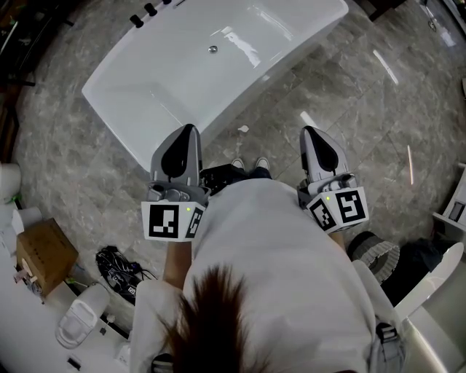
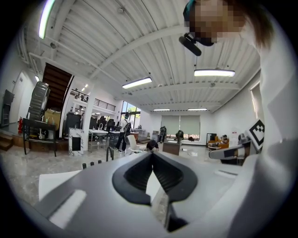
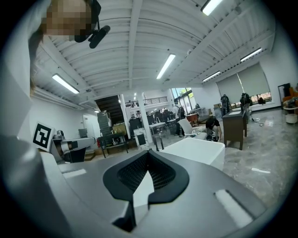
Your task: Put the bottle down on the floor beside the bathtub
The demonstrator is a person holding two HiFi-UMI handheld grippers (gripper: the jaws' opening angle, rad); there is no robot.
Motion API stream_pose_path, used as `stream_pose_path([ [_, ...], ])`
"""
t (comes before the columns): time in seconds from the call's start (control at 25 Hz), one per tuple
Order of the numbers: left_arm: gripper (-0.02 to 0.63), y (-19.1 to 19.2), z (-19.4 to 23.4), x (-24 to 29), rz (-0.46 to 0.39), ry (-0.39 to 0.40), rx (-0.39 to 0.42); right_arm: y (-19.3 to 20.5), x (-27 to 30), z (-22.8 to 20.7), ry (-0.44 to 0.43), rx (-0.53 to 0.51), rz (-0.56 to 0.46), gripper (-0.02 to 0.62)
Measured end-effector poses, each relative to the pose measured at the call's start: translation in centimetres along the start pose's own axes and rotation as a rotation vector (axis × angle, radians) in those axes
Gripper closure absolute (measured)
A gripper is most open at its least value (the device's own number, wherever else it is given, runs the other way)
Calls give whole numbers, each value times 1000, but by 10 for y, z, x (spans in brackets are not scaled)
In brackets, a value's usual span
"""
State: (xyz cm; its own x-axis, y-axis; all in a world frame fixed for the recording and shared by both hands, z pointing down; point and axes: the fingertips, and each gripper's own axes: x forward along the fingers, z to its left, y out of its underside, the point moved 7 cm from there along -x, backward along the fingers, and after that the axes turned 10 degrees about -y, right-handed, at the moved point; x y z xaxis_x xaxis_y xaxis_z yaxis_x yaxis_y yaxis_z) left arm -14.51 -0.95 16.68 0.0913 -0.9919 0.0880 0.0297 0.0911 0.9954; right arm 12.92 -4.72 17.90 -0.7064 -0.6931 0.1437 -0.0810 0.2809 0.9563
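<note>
No bottle shows in any view. The white bathtub stands slantwise on the grey marble floor ahead of me, empty, with a drain in its bottom. My left gripper is held level at waist height, its tip over the tub's near rim; its jaws meet at the tips with nothing between them. My right gripper hovers over the floor to the right of the tub, also shut and empty. The left gripper looks across the tub. The right gripper faces the tub's end.
Black taps stand at the tub's far left corner. A cardboard box, a tangle of black items and a white fixture lie at my left. My shoes are near the tub. A small white scrap lies on the floor.
</note>
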Motion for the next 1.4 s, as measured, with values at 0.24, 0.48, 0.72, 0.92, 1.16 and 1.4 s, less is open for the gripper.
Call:
stream_pose_path([
  [0.24, 557, 2, 1, -1, 6, 13, -11, 2, -1, 0, 16, 2, 1, 597],
  [0.48, 557, 3, 3, -1, 16, 5, -27, 4, -3, 0, 20, 3, 8, 597],
  [0.72, 556, 4, 6, -2, 13, 5, -43, 5, -5, 2, 28, 4, 4, 597],
  [0.92, 557, 1, 6, -3, 5, 16, -57, 5, -6, 3, 38, 6, 4, 597],
  [1.16, 556, 1, 6, -1, 9, 25, -60, 7, -7, 3, 43, 7, 7, 597],
  [1.4, 557, 2, 6, -1, 11, 31, -58, 7, -5, 6, 35, -5, 10, 597],
])
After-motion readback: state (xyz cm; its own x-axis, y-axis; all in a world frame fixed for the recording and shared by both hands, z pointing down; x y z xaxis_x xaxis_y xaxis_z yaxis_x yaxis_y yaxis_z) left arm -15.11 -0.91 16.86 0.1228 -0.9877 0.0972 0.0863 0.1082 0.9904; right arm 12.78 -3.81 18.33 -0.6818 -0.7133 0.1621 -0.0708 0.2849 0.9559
